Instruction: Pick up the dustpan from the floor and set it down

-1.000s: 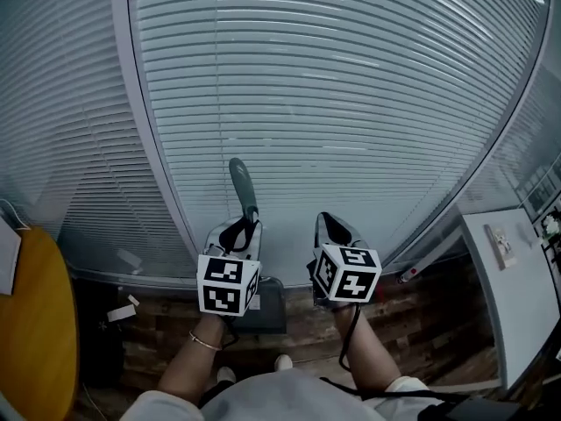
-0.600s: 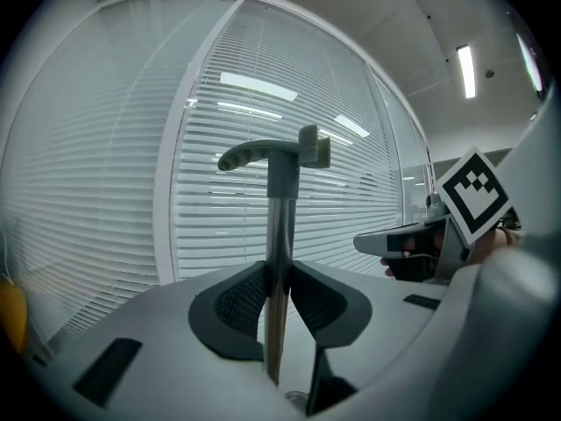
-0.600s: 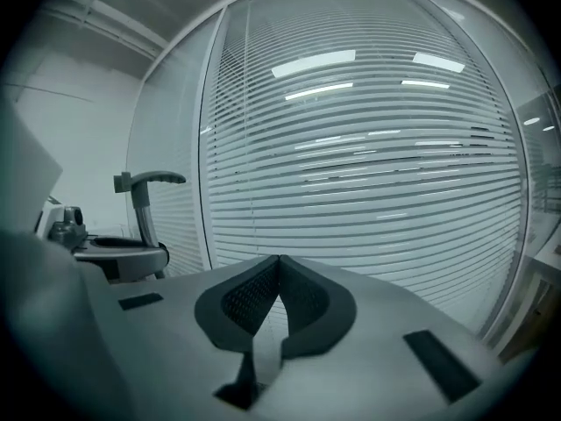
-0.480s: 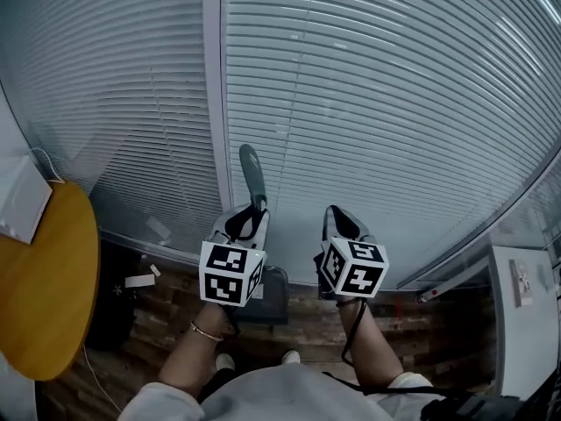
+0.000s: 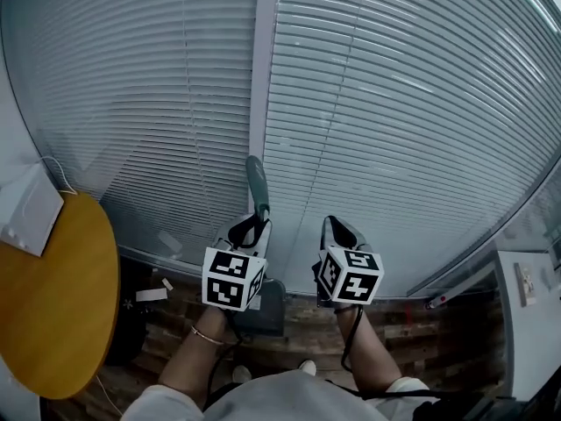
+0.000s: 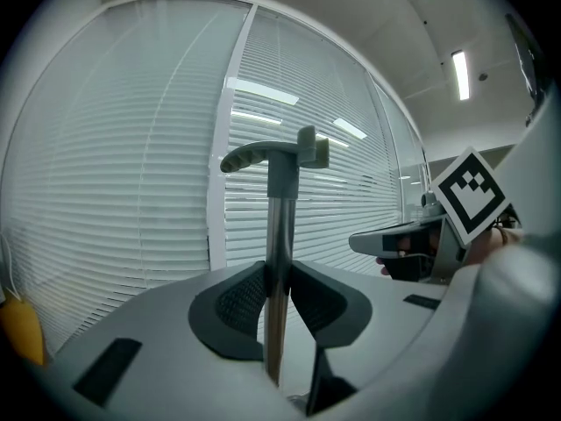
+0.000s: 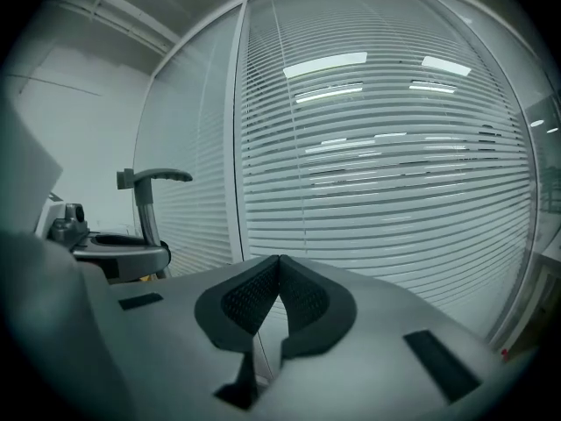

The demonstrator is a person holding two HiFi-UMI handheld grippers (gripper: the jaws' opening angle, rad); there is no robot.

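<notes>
Left gripper view: the left gripper (image 6: 278, 277) clamps the dustpan (image 6: 281, 217) by its stiff, smooth metal shaft, upright between the jaws. It looks light and is best gripped there. The right gripper (image 7: 279, 274) is closed, empty.

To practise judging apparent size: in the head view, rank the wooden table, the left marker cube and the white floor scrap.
1. wooden table
2. left marker cube, nearer the camera, so flattered
3. white floor scrap
</notes>
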